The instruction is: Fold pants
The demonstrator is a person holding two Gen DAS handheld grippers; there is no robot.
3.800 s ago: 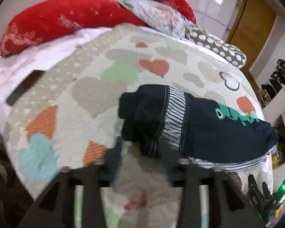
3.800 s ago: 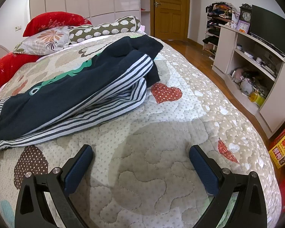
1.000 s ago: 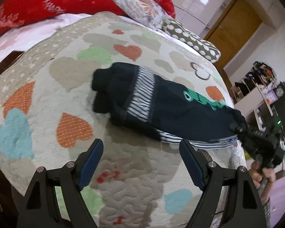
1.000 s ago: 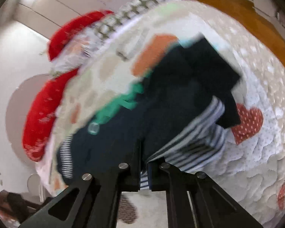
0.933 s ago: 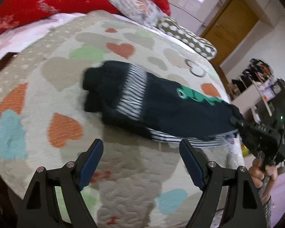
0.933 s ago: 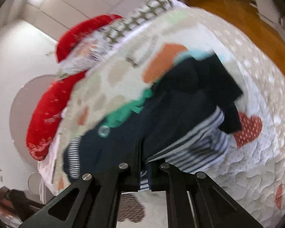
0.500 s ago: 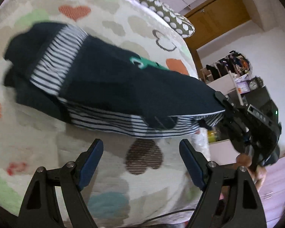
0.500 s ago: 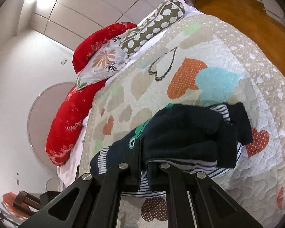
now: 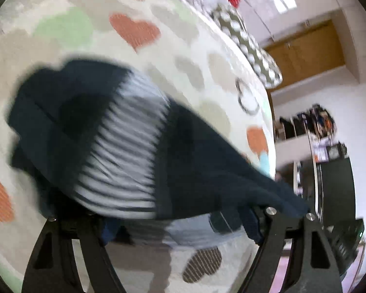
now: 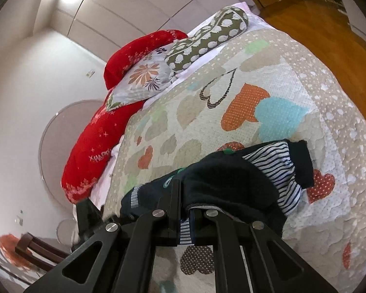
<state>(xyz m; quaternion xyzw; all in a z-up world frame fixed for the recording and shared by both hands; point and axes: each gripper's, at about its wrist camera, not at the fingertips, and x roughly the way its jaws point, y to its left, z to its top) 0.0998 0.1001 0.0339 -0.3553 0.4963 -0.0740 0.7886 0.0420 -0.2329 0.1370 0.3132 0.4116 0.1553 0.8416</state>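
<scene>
Pants (image 10: 234, 185): I saw them lying on the heart-print quilt (image 10: 268, 78), near its foot edge and well away from the pillows (image 10: 144, 75); dark navy cloth with striped panels, bunched rather than flat.

Long axis: in the left wrist view the pants (image 9: 139, 146) ran slantwise, from a dark bunched end at upper left, through a striped band, down to the lower right in front of my left tool.

Right gripper (image 10: 185, 210): pressed together on a fold of the navy cloth, which humped up over its tips; this end of the garment was raised off the quilt.

Left gripper (image 9: 180, 222): spread wide, with the garment's near edge draped across and between its tips. The picture was blurred, and I saw no pad pressing on cloth, so I judged it not yet gripping.

Nearer hand: the left one sat against the free part of the pants; the right one already had its end.

Coming move, as I judged it: close the left tool on that near edge, so both ends could be carried over along the long axis.
</scene>
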